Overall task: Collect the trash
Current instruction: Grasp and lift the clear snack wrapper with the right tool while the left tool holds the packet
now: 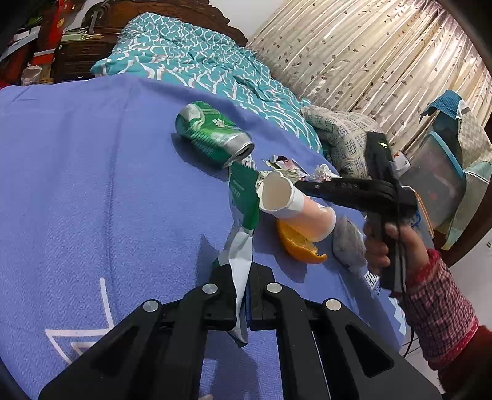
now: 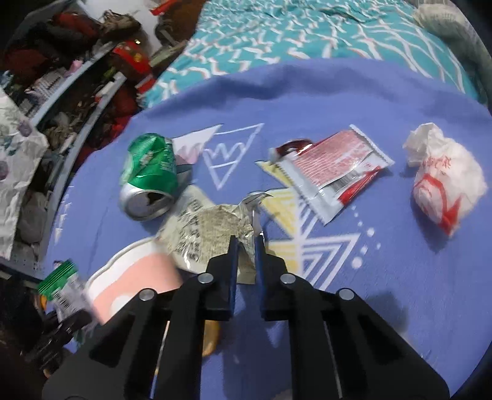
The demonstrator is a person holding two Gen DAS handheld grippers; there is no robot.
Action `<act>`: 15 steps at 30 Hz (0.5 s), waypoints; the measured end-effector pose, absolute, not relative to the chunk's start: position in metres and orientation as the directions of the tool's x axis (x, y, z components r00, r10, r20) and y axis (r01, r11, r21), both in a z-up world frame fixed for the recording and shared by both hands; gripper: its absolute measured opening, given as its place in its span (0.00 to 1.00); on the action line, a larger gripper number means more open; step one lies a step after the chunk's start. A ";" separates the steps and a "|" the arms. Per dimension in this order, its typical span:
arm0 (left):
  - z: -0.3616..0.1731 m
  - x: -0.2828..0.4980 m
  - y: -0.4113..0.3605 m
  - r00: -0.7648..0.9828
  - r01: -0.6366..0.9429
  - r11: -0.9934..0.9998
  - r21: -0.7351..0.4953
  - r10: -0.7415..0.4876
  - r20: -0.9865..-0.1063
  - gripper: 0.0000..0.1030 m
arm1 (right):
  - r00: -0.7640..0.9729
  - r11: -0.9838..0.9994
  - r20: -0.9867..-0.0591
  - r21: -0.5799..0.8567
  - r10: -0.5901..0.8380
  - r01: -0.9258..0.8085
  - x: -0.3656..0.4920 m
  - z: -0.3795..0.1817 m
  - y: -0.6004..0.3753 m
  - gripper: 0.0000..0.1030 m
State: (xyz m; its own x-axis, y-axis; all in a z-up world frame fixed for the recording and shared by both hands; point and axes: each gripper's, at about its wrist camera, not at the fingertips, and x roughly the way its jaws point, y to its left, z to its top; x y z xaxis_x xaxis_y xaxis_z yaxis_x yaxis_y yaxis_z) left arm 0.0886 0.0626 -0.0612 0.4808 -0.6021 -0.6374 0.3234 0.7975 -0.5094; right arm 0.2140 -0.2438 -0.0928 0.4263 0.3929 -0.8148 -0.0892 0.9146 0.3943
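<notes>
Downward, both grippers (left gripper (image 1: 243, 295), right gripper (image 2: 246, 255)) on wrappers.

1. All the trash sat on a blanket (image 2: 384, 292) spread over the bed, w/ a quilt (image 2: 276, 27) behind it.
2. Right wrist view: crushed can (image 2: 149, 175) lay far left, flat wrapper (image 2: 326, 172) in the middle, crumpled bag (image 2: 442, 181) well off to the right.
3. Foil wrapper (image 2: 212, 237) lay just in front of the can.
4. Paper cup (image 2: 135, 283) was on its side, nearer & left of the foil.
</notes>
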 end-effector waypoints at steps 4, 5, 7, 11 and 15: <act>-0.061 0.088 0.063 0.483 0.319 0.799 -0.509 -0.600 -0.638 0.02 | 0.486 0.901 -0.768 0.418 0.417 -0.114 0.190 -0.074 -0.246 0.08; -0.061 0.088 0.063 0.484 0.318 0.800 -0.509 -0.599 -0.638 0.02 | 0.508 0.900 -0.754 0.420 0.418 -0.116 0.182 -0.067 -0.248 0.07; -0.061 0.088 0.064 0.486 0.316 0.801 -0.508 -0.597 -0.638 0.02 | 0.556 0.900 -0.722 0.418 0.411 -0.122 0.164 -0.052 -0.256 0.07; -0.061 0.087 0.064 0.491 0.313 0.803 -0.507 -0.594 -0.638 0.02 | 0.631 0.896 -0.662 0.425 0.403 -0.127 0.128 -0.024 -0.271 0.06; -0.061 0.086 0.064 0.491 0.314 0.804 -0.506 -0.593 -0.638 0.02 | 0.690 0.889 -0.609 0.444 0.390 -0.111 0.082 -0.008 -0.288 0.06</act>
State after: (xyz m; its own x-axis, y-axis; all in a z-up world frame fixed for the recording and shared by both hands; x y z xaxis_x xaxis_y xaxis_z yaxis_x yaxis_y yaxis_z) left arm 0.0861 0.0641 -0.0612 0.4907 -0.5932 -0.6382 0.3136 0.8036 -0.5058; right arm 0.0821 -0.2880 -0.0080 0.6904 0.3899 -0.6094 -0.1106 0.8893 0.4437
